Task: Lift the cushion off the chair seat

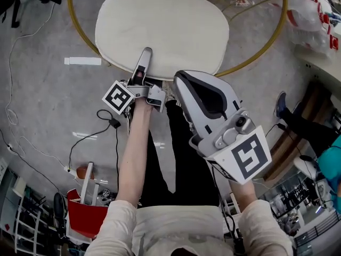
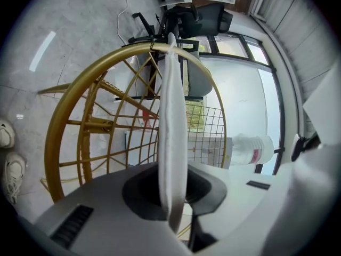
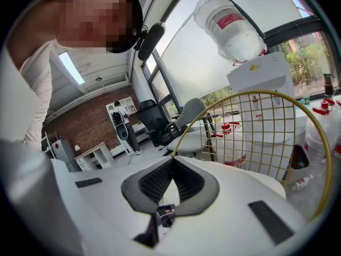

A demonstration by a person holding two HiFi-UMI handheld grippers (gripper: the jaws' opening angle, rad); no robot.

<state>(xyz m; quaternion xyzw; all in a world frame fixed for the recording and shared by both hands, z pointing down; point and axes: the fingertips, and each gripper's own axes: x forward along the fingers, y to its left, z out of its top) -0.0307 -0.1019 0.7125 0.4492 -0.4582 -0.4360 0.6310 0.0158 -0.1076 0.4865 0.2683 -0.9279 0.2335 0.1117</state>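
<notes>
On cushion (image 1: 160, 28) edge, left gripper (image 1: 145, 56) clamped; right gripper (image 1: 179, 79) closed, empty.

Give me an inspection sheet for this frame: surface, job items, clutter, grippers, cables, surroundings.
Surface: grey polished floor.
Job's things: cream cushion on the seat of the gold wire chair.
Clutter: white strip on the floor left of the chair; red bin by the person's left side.
Grippers: left gripper has its jaws clamped on the cushion's near edge; right gripper is short of the cushion, jaws together, nothing between them.
Cables: white cable and black cable lie loose on the floor at left.
Surroundings: second person's shoe at right; water bottle beyond the chair.
</notes>
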